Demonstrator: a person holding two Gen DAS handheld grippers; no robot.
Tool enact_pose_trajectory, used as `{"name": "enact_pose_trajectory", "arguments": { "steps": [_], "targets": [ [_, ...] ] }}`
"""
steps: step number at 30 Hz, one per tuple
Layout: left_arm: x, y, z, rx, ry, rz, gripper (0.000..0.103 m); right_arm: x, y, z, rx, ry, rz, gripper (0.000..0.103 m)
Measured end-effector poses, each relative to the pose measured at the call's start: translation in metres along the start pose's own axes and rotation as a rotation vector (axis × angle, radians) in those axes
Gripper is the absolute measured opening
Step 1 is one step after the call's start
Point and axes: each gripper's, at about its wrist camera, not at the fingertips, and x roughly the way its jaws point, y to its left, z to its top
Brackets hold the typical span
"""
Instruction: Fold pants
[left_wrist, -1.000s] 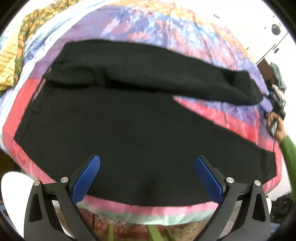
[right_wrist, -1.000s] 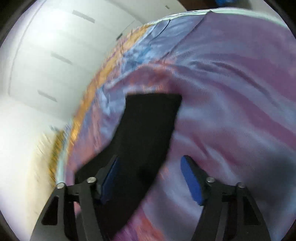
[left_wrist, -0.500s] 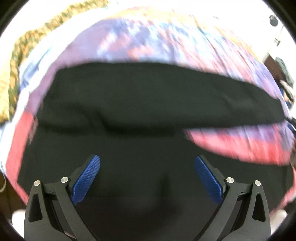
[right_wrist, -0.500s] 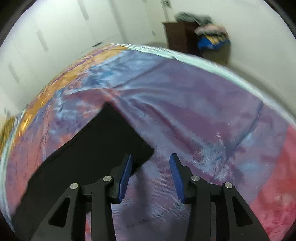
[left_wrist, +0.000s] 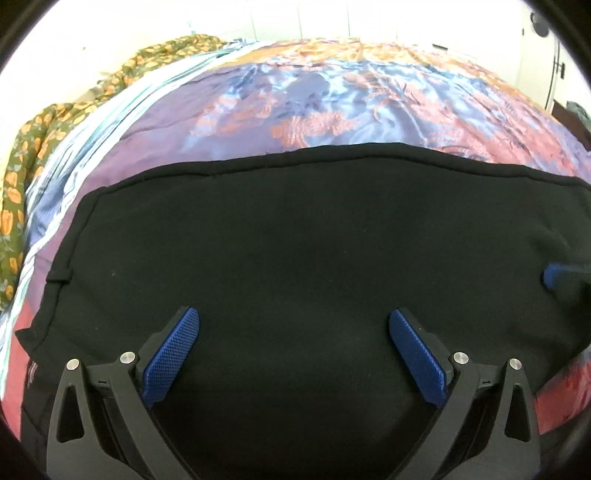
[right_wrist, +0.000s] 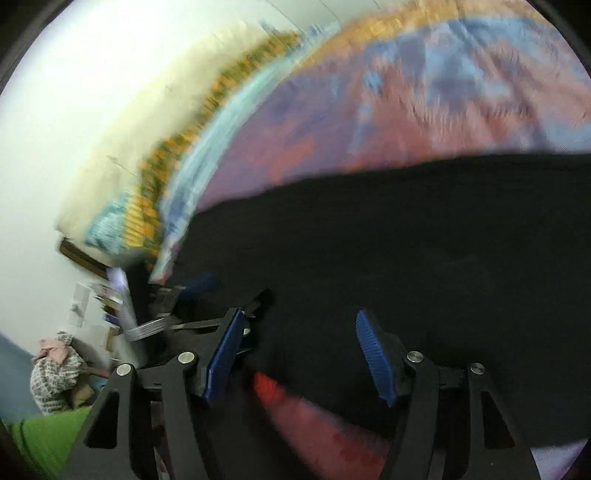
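The black pants lie flat on a bed with a purple, blue and pink cover. My left gripper is open and empty, low over the near part of the pants. My right gripper is open and empty, also over the black pants; this view is blurred. One blue finger of the right gripper shows at the right edge of the left wrist view. The left gripper shows blurred at the left of the right wrist view.
A green and orange floral cloth lies along the bed's far left edge. White walls stand behind the bed. A heap of clothes sits in the room at the lower left of the right wrist view.
Both grippers have moved in over the pants. The right gripper swung from the leg end toward the left gripper and opened wider. The pants now fill both views.
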Motion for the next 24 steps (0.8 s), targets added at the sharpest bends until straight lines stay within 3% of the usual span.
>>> {"name": "enact_pose_trajectory", "arguments": {
  "steps": [2, 4, 7, 9, 11, 13, 16, 20, 22, 24],
  "targets": [
    [0.000, 0.000, -0.002, -0.004, -0.007, -0.009, 0.103, -0.024, -0.038, 0.010, 0.039, -0.051, -0.056, 0.053],
    [0.000, 0.003, -0.003, -0.006, -0.017, -0.012, 0.103, -0.075, -0.097, 0.012, 0.140, -0.155, -0.161, 0.051],
    [0.002, 0.003, -0.005, -0.004, -0.028, -0.012, 0.103, -0.167, -0.187, -0.007, 0.311, -0.281, -0.381, 0.051],
    [0.004, 0.004, -0.003, -0.006, -0.020, -0.015, 0.103, -0.224, -0.227, -0.028, 0.385, -0.300, -0.562, 0.051],
    [0.001, 0.007, 0.001, -0.009, 0.004, -0.030, 0.102, -0.262, -0.234, -0.045, 0.389, -0.294, -0.702, 0.052],
    [-0.013, 0.009, 0.004, -0.006, 0.035, -0.030, 0.102, -0.293, -0.219, -0.070, 0.361, -0.321, -0.689, 0.054],
    [-0.059, 0.009, -0.009, -0.025, 0.029, -0.082, 0.102, -0.308, -0.165, -0.128, 0.291, -0.320, -0.567, 0.072],
    [-0.114, -0.006, -0.063, -0.008, 0.074, -0.195, 0.102, -0.269, -0.094, -0.211, 0.272, -0.256, -0.376, 0.076],
    [-0.122, -0.014, -0.092, 0.019, 0.116, -0.203, 0.102, -0.250, -0.077, -0.245, 0.287, -0.234, -0.352, 0.076],
    [-0.118, -0.022, -0.120, 0.057, 0.175, -0.162, 0.102, -0.233, -0.078, -0.275, 0.350, -0.230, -0.353, 0.076]
  ]
}}
